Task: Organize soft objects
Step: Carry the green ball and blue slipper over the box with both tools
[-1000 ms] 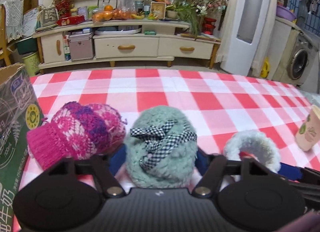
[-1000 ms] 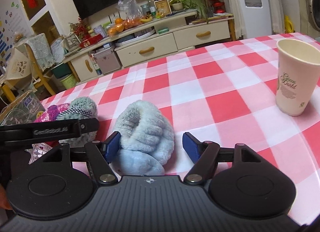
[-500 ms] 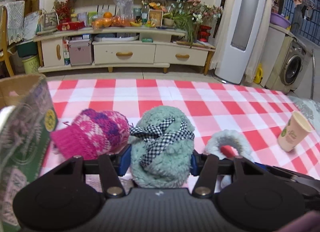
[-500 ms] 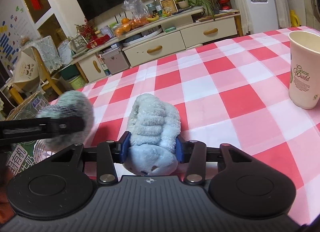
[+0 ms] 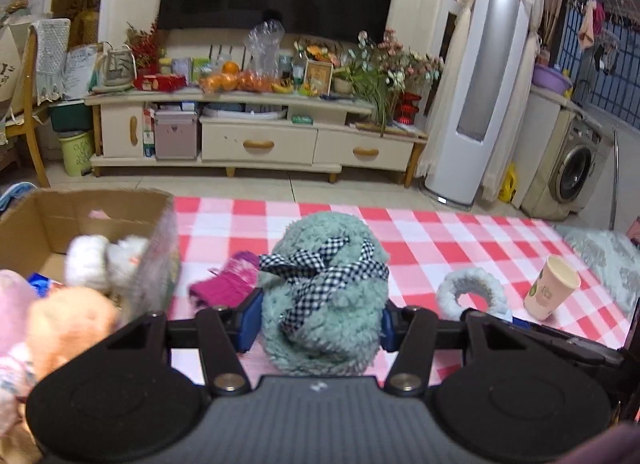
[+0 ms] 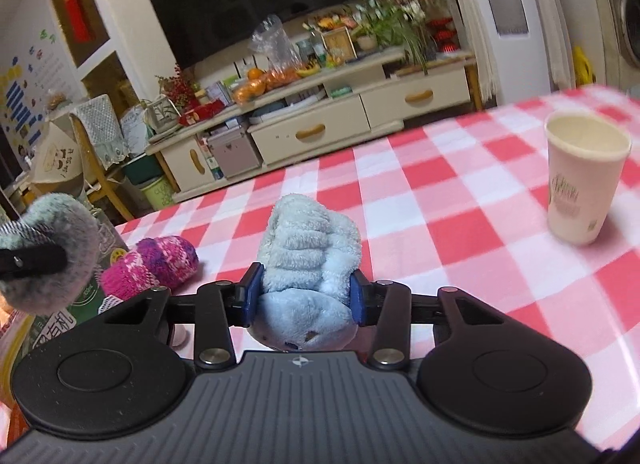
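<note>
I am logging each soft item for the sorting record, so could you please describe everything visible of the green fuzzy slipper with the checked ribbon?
The green fuzzy slipper is a rounded, mint-green plush piece of fleecy fabric, crossed by a knotted black-and-white checked ribbon. The left gripper is shut on it, its blue pads pressing both sides. It looks lifted above the checked tablecloth, beside the cardboard box.

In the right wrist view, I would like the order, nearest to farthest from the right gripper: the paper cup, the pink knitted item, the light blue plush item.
1. Light blue plush item: held between the jaws of the right gripper.
2. Pink knitted item: on the table, to the left.
3. Paper cup: upright, far right on the checkered tablecloth.
</note>
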Tool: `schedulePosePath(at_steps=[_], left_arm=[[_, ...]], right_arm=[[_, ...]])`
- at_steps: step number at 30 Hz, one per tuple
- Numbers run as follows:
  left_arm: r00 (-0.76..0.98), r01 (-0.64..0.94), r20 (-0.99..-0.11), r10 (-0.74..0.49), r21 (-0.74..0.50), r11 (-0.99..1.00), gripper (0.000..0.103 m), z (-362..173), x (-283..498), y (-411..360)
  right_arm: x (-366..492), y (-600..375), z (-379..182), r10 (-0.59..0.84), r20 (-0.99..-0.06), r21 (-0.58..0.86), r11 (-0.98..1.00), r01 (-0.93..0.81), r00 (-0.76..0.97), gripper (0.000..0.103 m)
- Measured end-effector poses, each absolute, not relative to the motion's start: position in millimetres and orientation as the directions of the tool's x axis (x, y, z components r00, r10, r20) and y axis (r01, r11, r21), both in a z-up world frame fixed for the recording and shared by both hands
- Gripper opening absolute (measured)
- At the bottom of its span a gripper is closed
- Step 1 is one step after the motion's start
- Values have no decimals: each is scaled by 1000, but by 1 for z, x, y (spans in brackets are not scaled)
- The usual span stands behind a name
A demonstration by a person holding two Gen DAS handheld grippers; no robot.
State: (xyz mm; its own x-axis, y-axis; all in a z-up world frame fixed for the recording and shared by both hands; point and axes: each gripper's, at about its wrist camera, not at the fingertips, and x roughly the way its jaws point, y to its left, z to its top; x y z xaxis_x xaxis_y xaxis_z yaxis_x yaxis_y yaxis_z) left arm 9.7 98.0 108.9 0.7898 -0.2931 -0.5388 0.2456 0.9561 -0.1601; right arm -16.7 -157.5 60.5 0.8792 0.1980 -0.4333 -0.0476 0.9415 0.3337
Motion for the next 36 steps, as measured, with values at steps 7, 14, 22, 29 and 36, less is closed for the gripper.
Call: schedulePosePath(at_steps=[7, 14, 22, 29, 36], left_arm=[[830, 214, -482, -281, -191, 958, 54, 129, 4, 140], [872, 134, -438, -218, -213, 968, 54, 139, 8, 189], [890, 22, -437, -129, -242, 970, 54, 140, 23, 235], [881, -23, -461, -103, -261, 965, 54, 132, 36, 259], [855, -74, -512, -84, -281, 957, 54, 117, 47, 274]], right_arm=[[-31, -128, 85, 193, -392, 238, 966, -104, 899, 53], [-41, -80, 105, 241, -370, 191, 965, -180, 897, 53], [-32, -16, 141, 348, -341, 178, 936, -303, 873, 53], [0, 39, 167, 443, -333, 154, 896, -416, 832, 53], [41, 76, 166, 494, -369, 149, 868, -475, 787, 53]])
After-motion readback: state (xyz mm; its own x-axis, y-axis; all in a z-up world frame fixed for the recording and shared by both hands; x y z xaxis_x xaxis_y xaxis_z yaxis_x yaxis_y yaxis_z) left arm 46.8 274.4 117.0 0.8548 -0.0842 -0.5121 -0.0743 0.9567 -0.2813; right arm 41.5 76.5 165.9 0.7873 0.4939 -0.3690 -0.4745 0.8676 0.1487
